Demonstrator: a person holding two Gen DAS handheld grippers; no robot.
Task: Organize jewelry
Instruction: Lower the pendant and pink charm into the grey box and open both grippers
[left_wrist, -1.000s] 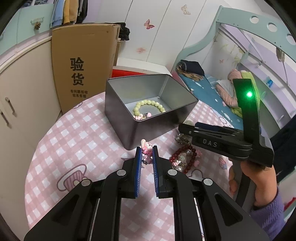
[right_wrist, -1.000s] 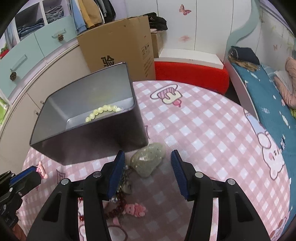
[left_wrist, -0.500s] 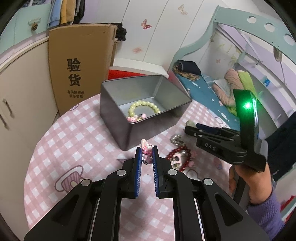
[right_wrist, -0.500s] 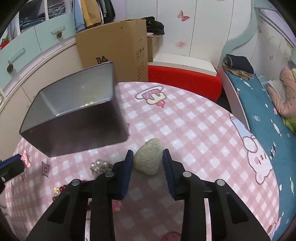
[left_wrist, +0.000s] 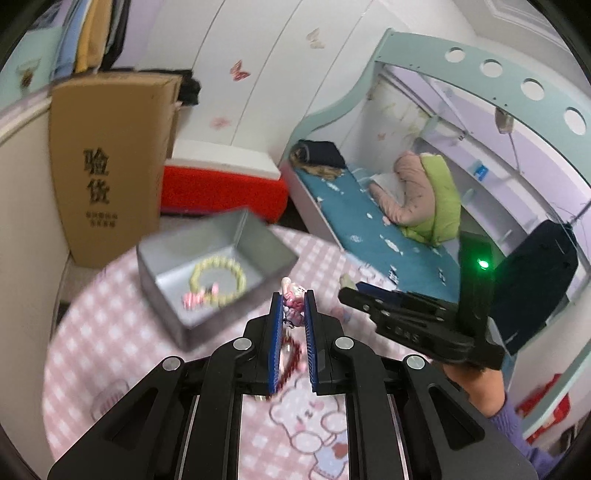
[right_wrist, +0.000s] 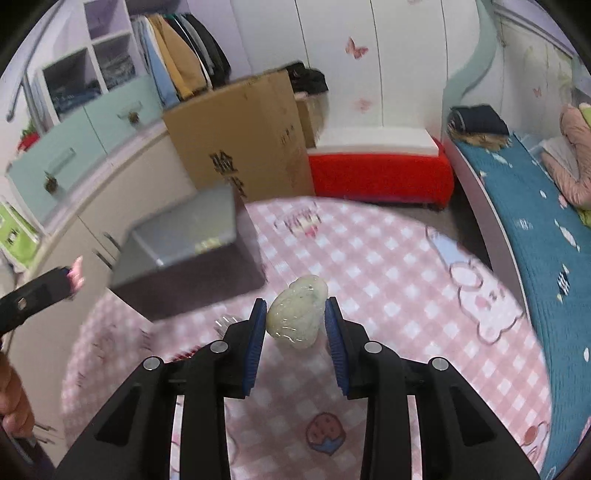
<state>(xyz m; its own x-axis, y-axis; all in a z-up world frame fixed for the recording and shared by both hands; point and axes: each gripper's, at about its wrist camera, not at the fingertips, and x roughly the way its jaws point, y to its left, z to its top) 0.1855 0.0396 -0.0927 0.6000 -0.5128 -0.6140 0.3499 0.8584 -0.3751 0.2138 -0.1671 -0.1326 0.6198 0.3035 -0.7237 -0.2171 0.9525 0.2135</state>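
1. Both claws raised off the surface (right_wrist: 388, 266) since earlier.
2. Left claw (left_wrist: 293, 306): clamps pink charm (left_wrist: 291, 301), above tin (left_wrist: 221, 258).
3. Right claw (right_wrist: 295, 317): clamps pale green stone (right_wrist: 297, 317), lifted.

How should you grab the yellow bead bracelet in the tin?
Pinch one side of the yellow bead bracelet across its beads, coming straight down from above. It lies flat on the floor of the open metal tin, whose walls block sideways approaches.

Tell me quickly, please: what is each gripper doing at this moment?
Left gripper: closed on the small pink figurine charm.
Right gripper: closed on the pale green translucent stone pendant.
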